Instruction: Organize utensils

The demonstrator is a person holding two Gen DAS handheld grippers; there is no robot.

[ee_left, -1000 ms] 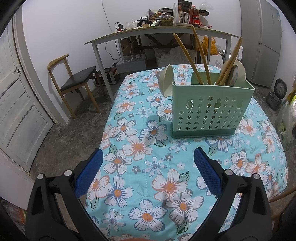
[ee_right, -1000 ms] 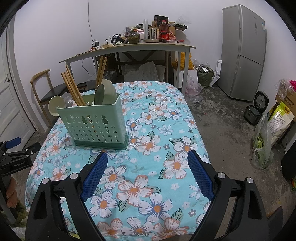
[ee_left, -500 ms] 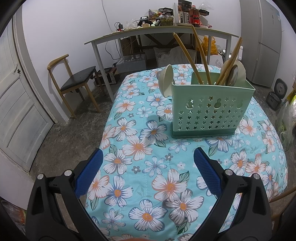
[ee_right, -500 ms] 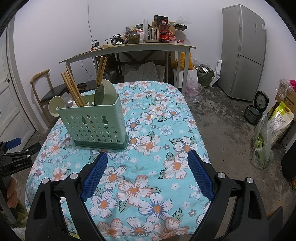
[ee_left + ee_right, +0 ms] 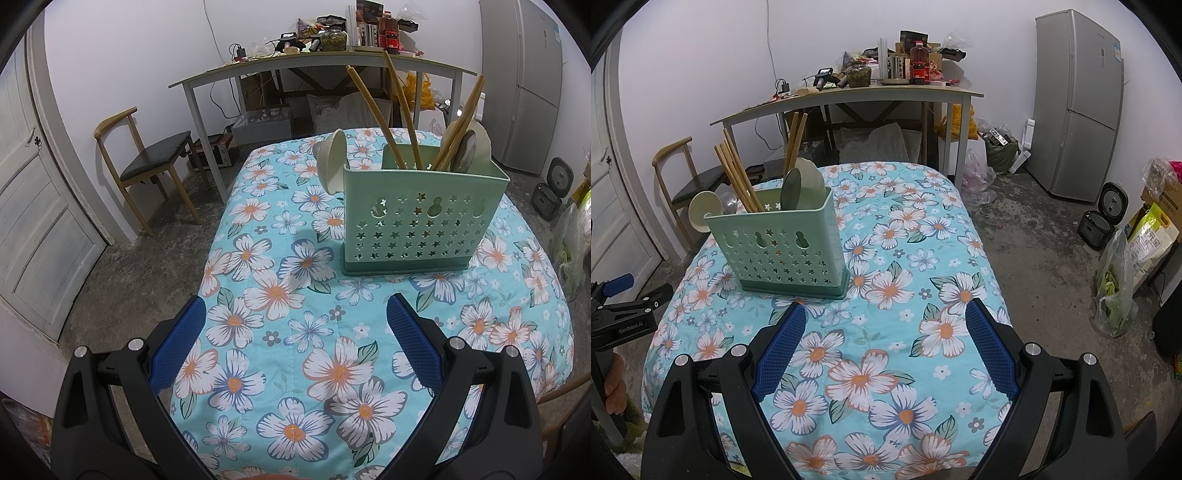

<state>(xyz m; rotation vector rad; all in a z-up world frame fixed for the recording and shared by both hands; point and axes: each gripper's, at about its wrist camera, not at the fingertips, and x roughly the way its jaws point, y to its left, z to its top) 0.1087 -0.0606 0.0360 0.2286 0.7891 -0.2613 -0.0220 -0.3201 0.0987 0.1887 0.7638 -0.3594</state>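
Left tool (image 5: 295, 317) and right tool (image 5: 884, 325): both spread wide, pinching nothing, hovering over the near part of the flowered table (image 5: 314, 369). Farther back on the table, upright: green perforated utensil holder (image 5: 421, 221). Inside it, leaning: chopsticks (image 5: 373, 110), a pale spoon (image 5: 810, 182). Hooked at its left end: cream ladle (image 5: 332, 160).

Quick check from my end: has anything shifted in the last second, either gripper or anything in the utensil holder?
Nothing visibly changed. The left gripper and right gripper both stay open and empty above the floral tablecloth, and the green utensil holder stands in the same spot with its chopsticks and spoons as before.
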